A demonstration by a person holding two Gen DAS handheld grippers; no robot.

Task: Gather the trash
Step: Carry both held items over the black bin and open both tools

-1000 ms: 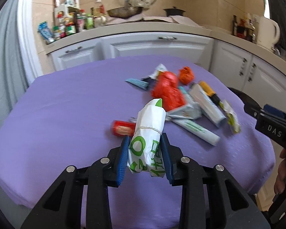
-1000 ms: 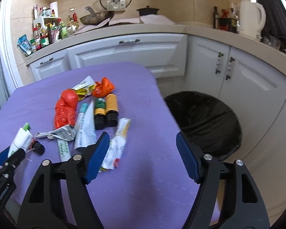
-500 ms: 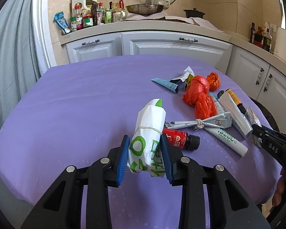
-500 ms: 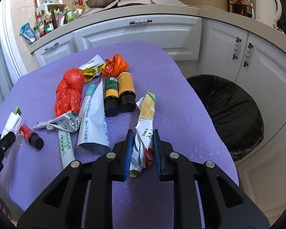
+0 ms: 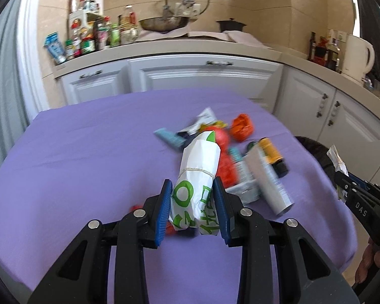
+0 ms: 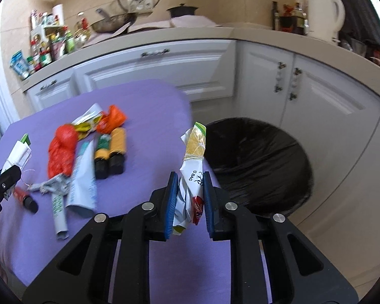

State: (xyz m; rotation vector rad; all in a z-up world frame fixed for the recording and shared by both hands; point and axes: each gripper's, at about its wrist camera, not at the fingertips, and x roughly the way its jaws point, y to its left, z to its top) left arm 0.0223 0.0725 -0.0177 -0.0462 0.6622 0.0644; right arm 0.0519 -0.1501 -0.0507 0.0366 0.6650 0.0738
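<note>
My left gripper point(image 5: 192, 202) is shut on a white bag roll with green print point(image 5: 197, 177), held above the purple table point(image 5: 88, 157). My right gripper point(image 6: 190, 197) is shut on a folded yellow-and-white wrapper point(image 6: 192, 167), lifted off the table beside the black-lined trash bin point(image 6: 261, 159). On the table lie a red plastic bag point(image 6: 62, 152), an orange bag point(image 6: 114, 119), two small bottles point(image 6: 111, 152), a grey-white tube point(image 6: 83, 177), a green-and-white tube point(image 6: 58, 215) and a small red bottle point(image 6: 25, 198).
White kitchen cabinets point(image 6: 164, 68) stand behind the table. The counter holds bottles and jars point(image 6: 45, 48), a pan point(image 6: 114, 25) and a white kettle point(image 6: 324, 12). The bin stands on the floor right of the table's edge.
My right gripper closed on the yellow-and-white wrapper, lifted it off the table and swung toward the bin. My left gripper keeps its bag roll and has swung to the right.
</note>
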